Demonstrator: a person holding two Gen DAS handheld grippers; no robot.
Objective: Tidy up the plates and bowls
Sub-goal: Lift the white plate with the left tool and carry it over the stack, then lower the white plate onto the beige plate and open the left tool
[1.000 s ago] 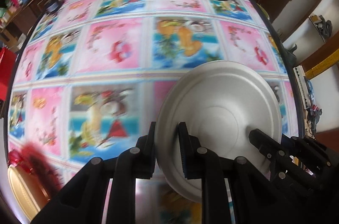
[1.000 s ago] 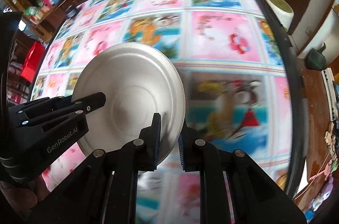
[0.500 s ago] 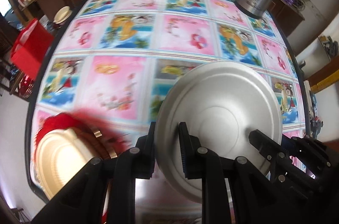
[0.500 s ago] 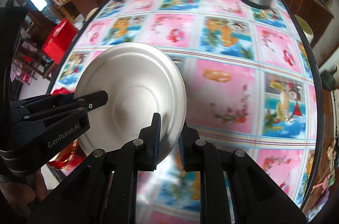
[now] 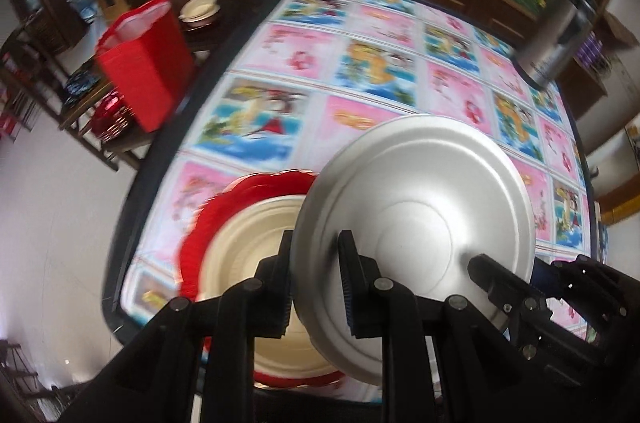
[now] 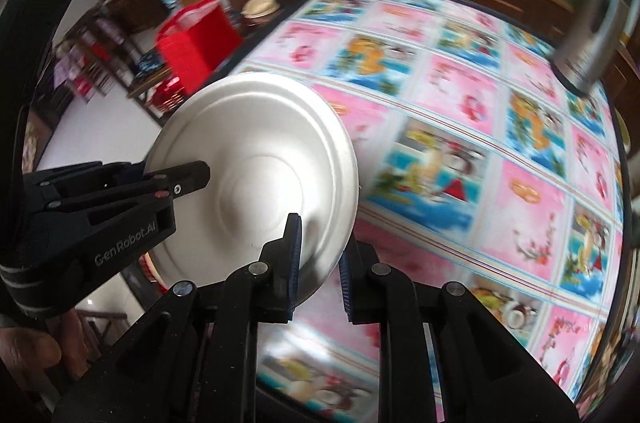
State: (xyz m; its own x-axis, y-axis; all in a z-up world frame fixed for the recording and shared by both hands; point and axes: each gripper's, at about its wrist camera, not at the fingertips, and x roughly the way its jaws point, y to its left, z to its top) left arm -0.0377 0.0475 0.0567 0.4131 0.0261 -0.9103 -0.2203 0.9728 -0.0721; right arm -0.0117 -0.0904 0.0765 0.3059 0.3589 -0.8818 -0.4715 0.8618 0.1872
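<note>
Both grippers pinched the steel plate (image 5: 416, 219) by opposite rim edges, my left gripper (image 5: 314, 287) and right gripper (image 6: 318, 263) holding it tilted in the air above the table's (image 5: 280, 79) near-left corner. It hung beside and partly over the cream plate (image 5: 256, 235) on the red dish (image 5: 200, 223) (blurred), so I judged this the carrying step. Next called for centring, levelling, then lowering.

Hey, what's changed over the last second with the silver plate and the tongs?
Both tongs, left and right, carried the silver plate leftward across the table, until it hangs partly over the cream plate stacked on the red plate. Unchanged: both tongs stay clamped on its rim; nothing released.
</note>
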